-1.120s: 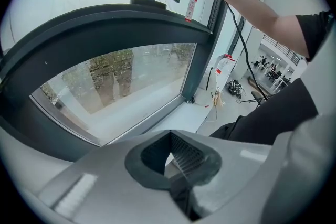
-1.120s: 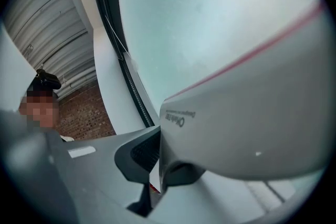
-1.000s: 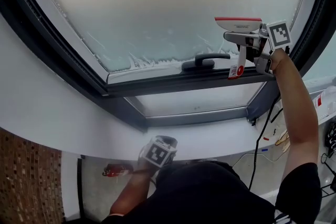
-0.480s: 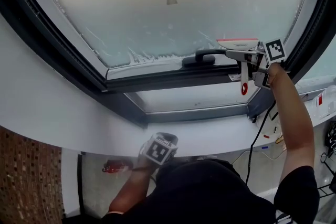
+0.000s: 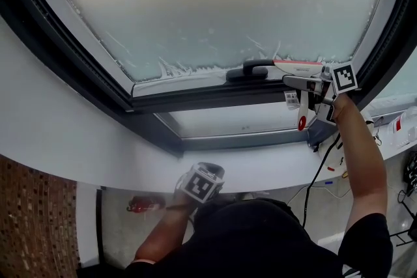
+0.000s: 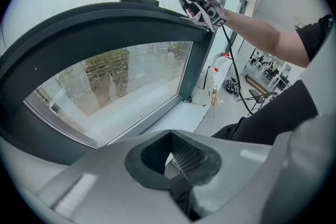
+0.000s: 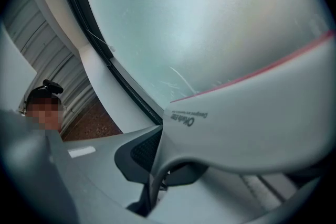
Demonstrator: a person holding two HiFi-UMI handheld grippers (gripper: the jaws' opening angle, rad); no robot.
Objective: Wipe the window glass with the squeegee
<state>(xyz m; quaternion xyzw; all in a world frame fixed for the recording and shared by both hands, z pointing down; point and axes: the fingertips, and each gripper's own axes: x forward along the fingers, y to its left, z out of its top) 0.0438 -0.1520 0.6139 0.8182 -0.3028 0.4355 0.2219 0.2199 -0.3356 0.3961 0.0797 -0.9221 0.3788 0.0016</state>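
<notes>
Here the right gripper [image 7: 152, 165] is clamped on the squeegee [image 5: 298, 65], its blade against the frosted glass [image 5: 215, 16] near its lower edge to scrape it; the left gripper [image 6: 176, 165], closed and empty, hangs idle below.

A dark window frame [image 5: 195, 103] sits above a curved white sill [image 5: 65, 140].

- Squeegee [image 5: 296, 66]: white body, red strip along the edge.
- Glass [image 5: 208, 10]: frosted, pale blue-white.
- Frame [image 5: 195, 107]: dark grey.
- Lever [image 5: 251, 69]: black.
- Cube [image 5: 344, 78]: black-and-white squares.
- Wall [image 5: 32, 224]: brown, speckled.
</notes>
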